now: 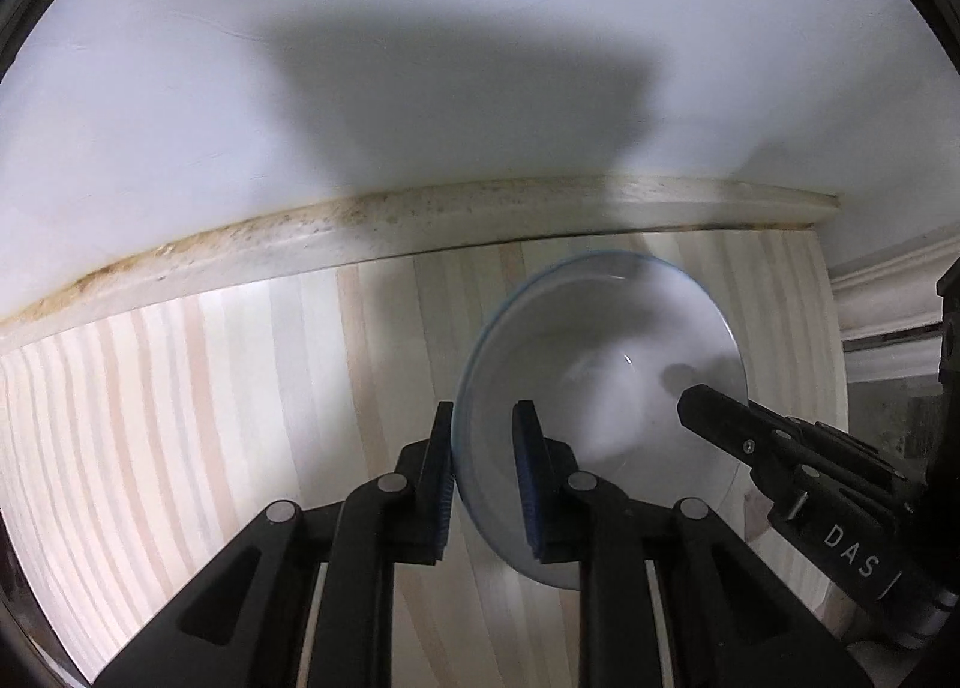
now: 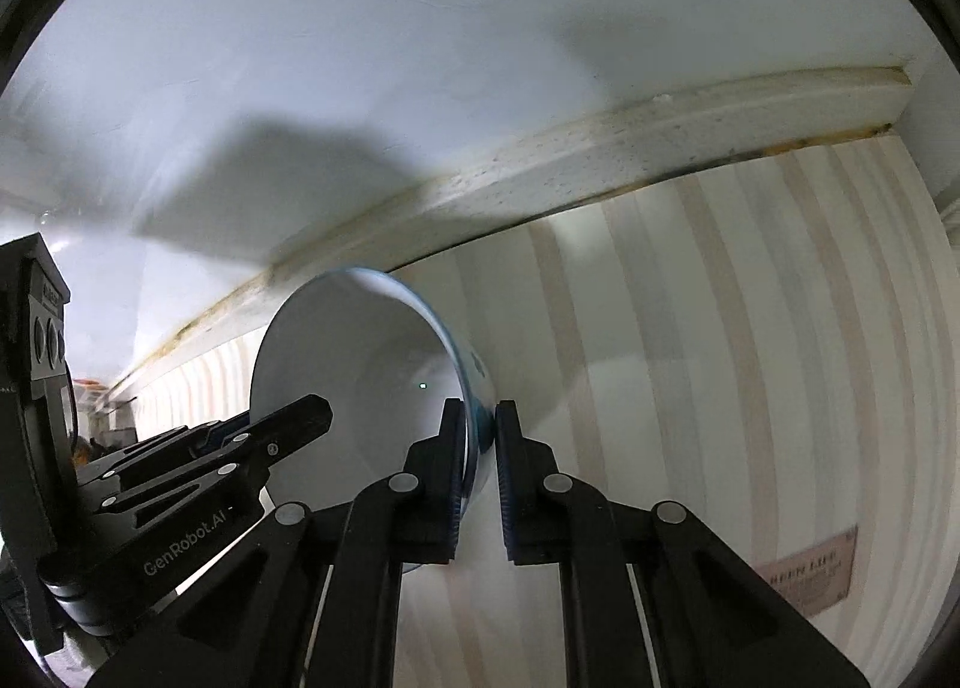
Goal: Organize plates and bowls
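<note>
Holding a white bowl (image 1: 600,382) with a thin blue rim, both grippers share one piece of crockery, and that is where the risk lies. The bowl is tilted well over on its side, its mouth turned toward the left, near the back of the pale striped wooden bench (image 1: 180,388), close to the stained trim strip (image 1: 420,220) under the white wall (image 1: 420,27). Whether its lower edge touches the bench cannot be told.

The right gripper (image 2: 480,430) has its jaws pinching the bowl wall, one finger inside and one outside. The left gripper (image 1: 483,442) straddles the opposite rim, but its jaws look spread wider than the wall, with a gap at the inner pad, so that hold seems loose or not closed.

Judged from this, the bowl hangs mostly on one narrow pinch of smooth glazed ceramic. If the right jaws ease before the left ones close, it could swing, slip and strike the bench or the trim. Two firm grips pulling in different directions could instead twist or chip the rim. The view is also blurred, hinting at motion, which makes slipping likelier.
</note>
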